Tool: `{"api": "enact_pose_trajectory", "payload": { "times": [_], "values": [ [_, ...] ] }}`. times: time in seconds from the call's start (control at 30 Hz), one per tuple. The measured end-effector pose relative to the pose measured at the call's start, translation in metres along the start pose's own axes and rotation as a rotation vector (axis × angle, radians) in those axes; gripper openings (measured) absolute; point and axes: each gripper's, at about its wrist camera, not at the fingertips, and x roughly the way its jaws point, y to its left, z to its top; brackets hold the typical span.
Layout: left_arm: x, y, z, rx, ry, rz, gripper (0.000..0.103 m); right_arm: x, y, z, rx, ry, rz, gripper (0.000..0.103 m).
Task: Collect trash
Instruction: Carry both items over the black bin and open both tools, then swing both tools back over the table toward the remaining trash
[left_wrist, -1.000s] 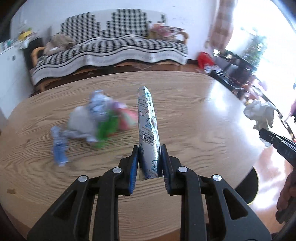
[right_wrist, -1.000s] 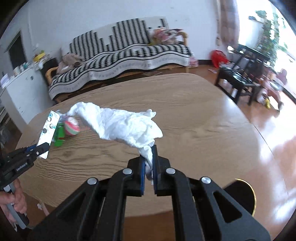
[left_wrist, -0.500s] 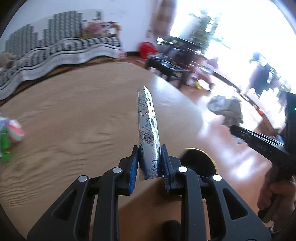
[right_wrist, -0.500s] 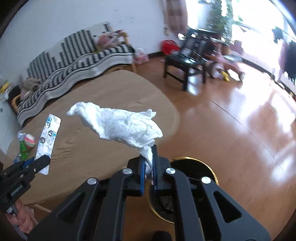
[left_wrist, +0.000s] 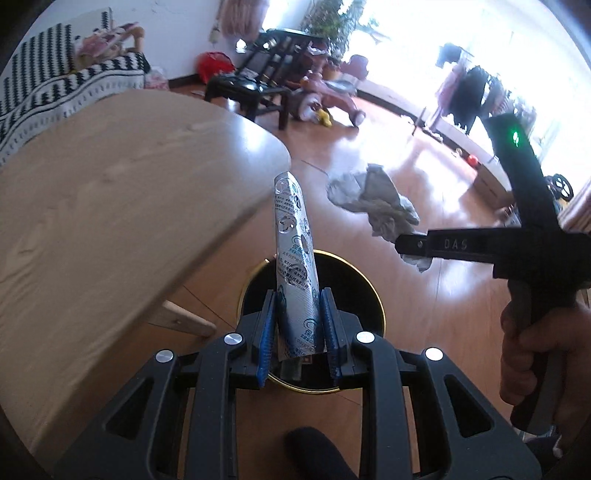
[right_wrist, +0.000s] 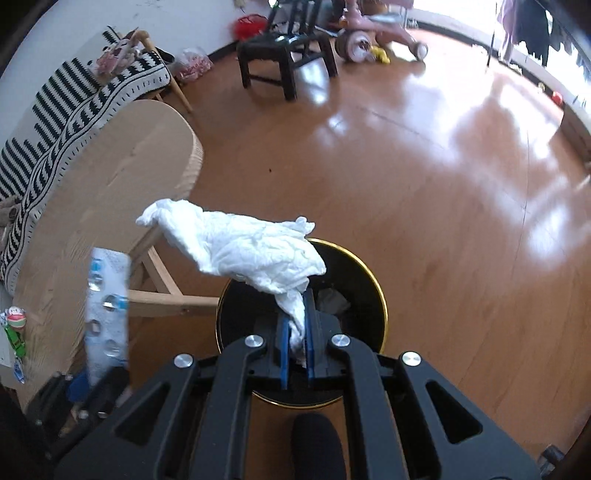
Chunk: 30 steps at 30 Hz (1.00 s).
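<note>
- Trash is in both grips: the left gripper has its blue pads closed narrowly on the lower end of a silver foil blister-pack strip with blue print, and the right gripper is pinched fully shut on the tail of a crumpled white paper tissue.
- Strip's long axis runs straight out along the left fingers, tip pointing away and upward from the pads; the tissue bulges forward and left of the right pads.
- Directly beneath both sets of fingertips sits the round black waste bin with a gold rim, on the floor; in each wrist view its mouth lies right behind the held piece, so the drop looks to be straight down for either hand.
- Beside the bin, to the left, is the light oak oval table, whose edge overhangs close to it.
- Farther off, glossy wooden floor and a black chair.
</note>
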Motion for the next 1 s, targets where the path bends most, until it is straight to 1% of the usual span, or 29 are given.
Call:
{"api": "enact_pose_trajectory", "payload": {
  "times": [0.07, 0.23, 0.27, 0.4, 0.43, 0.47, 0.5, 0.53, 0.57, 0.6, 0.63, 0.67, 0.7, 0.73, 0.87, 1.0],
  "values": [
    [0.008, -0.002, -0.002, 0.009, 0.015, -0.008, 0.024, 0.001, 0.006, 0.003, 0.005, 0.006, -0.001, 0.008],
    [0.025, -0.007, -0.005, 0.004, 0.044, -0.029, 0.025, -0.003, 0.004, 0.004, 0.014, 0.000, -0.001, 0.008],
    [0.027, -0.003, -0.002, 0.006, 0.049, -0.032, 0.025, -0.003, 0.005, 0.003, 0.016, 0.000, -0.002, 0.007],
    [0.036, -0.009, -0.003, 0.025, 0.068, -0.052, 0.026, 0.000, 0.006, 0.006, 0.024, 0.002, -0.002, 0.008],
    [0.036, -0.010, -0.004, 0.026, 0.069, -0.058, 0.030, 0.002, 0.009, 0.009, 0.025, 0.003, -0.005, 0.008],
    [0.038, -0.011, -0.005, 0.024, 0.068, -0.066, 0.031, 0.003, 0.007, 0.009, 0.026, 0.002, -0.009, 0.008],
    [0.040, -0.011, -0.003, 0.022, 0.070, -0.068, 0.039, 0.005, 0.006, 0.010, 0.029, 0.007, -0.016, 0.008],
    [0.042, -0.011, -0.004, 0.019, 0.074, -0.072, 0.054, 0.008, 0.005, 0.010, 0.034, 0.021, -0.022, 0.009],
    [0.042, -0.012, -0.006, 0.017, 0.071, -0.074, 0.061, 0.011, 0.004, 0.010, 0.043, 0.033, -0.025, 0.015],
    [0.041, -0.013, -0.007, 0.017, 0.062, -0.076, 0.068, 0.012, 0.002, 0.009, 0.049, 0.039, -0.025, 0.034],
    [0.041, -0.015, -0.008, 0.021, 0.054, -0.078, 0.071, 0.014, 0.001, 0.009, 0.054, 0.041, -0.027, 0.066],
    [0.041, -0.016, -0.007, 0.024, 0.053, -0.079, 0.073, 0.013, 0.001, 0.009, 0.052, 0.031, -0.035, 0.077],
    [0.041, -0.016, -0.007, 0.025, 0.053, -0.080, 0.076, 0.011, 0.001, 0.009, 0.046, 0.020, -0.039, 0.079],
    [0.041, -0.017, -0.006, 0.023, 0.051, -0.080, 0.077, 0.009, 0.002, 0.009, 0.040, 0.011, -0.047, 0.079],
    [0.036, -0.014, -0.004, -0.004, 0.048, -0.091, 0.079, 0.004, 0.005, 0.009, 0.045, -0.005, -0.030, 0.079],
    [0.024, -0.010, -0.003, -0.002, 0.019, -0.080, 0.091, -0.004, 0.013, 0.011, 0.026, -0.042, -0.042, 0.079]
  ]
}}
